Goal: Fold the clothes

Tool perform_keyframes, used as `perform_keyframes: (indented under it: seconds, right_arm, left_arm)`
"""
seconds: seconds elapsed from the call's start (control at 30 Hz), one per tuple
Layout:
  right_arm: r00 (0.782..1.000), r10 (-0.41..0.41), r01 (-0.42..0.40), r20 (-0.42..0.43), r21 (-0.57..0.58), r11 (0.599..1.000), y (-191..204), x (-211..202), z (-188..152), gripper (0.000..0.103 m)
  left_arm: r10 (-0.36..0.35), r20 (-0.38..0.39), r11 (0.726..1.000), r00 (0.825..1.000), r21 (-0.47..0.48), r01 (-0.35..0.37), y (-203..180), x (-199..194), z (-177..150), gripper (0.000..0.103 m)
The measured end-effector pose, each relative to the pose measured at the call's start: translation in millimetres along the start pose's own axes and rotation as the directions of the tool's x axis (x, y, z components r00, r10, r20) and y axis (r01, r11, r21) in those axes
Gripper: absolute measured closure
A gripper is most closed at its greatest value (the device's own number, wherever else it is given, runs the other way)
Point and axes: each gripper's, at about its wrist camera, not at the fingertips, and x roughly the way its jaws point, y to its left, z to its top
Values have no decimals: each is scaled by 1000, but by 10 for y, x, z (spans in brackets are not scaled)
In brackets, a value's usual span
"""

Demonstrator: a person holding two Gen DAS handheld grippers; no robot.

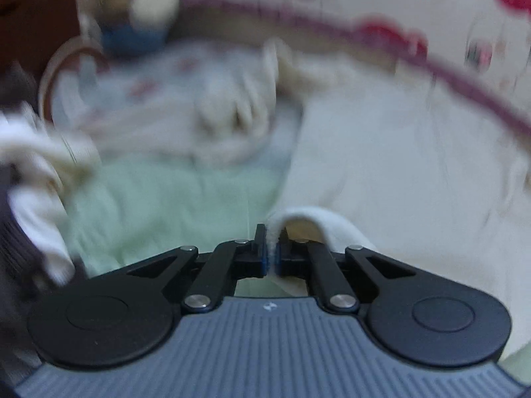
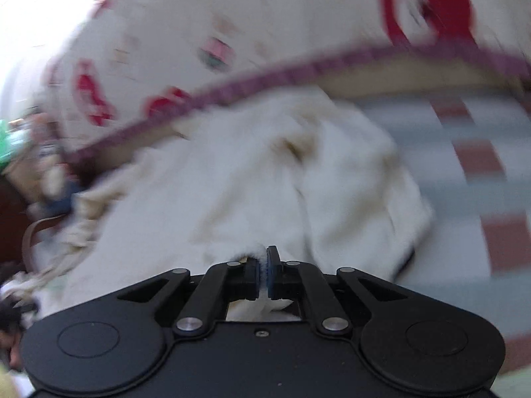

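Note:
A white, fleecy garment [image 1: 381,152] lies spread over the right half of the left wrist view, and it fills the middle of the right wrist view [image 2: 249,182]. My left gripper [image 1: 271,248] is shut on a folded edge of the white garment. My right gripper [image 2: 264,272] is shut on another edge of the same garment. A second crumpled white cloth [image 1: 232,119] lies further back in the left wrist view. Both views are blurred by motion.
A pale green sheet [image 1: 159,205] covers the surface under the garment. A cream cloth with red patterns and a maroon trim [image 1: 431,63] hangs behind; it also shows in the right wrist view [image 2: 265,33]. A red and grey checked fabric [image 2: 481,172] lies at the right.

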Motion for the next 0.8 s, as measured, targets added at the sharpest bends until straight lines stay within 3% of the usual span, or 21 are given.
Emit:
perform_keyframes:
  seconds: [0.2, 0.33, 0.5, 0.63, 0.73, 0.8]
  right_arm:
    - [989, 138, -134, 52, -71, 988, 410, -920, 313, 98]
    - [985, 173, -171, 25, -65, 983, 639, -1348, 155, 98]
    - [979, 201, -202, -35, -37, 979, 791, -1699, -165, 98]
    - [968, 151, -152, -199, 12, 988, 681, -1382, -693, 98]
    - [943, 111, -114, -313, 6, 993, 620, -1115, -1002, 98]
    - [936, 87, -99, -340, -19, 995, 615, -1009, -1048, 98]
  left_arm:
    - [-4, 225, 998, 974, 64, -11, -38, -733, 442, 99]
    - [-11, 273, 997, 962, 73, -9, 120, -1179, 623, 99]
    - [2, 204, 998, 979, 56, -14, 478, -1387, 457, 99]
    - [10, 1, 998, 1000, 69, -10, 710, -1145, 29, 99]
    - [65, -140, 990, 988, 131, -47, 702, -925, -224, 95]
    - [105, -161, 984, 981, 156, -79, 671, -901, -272, 94]
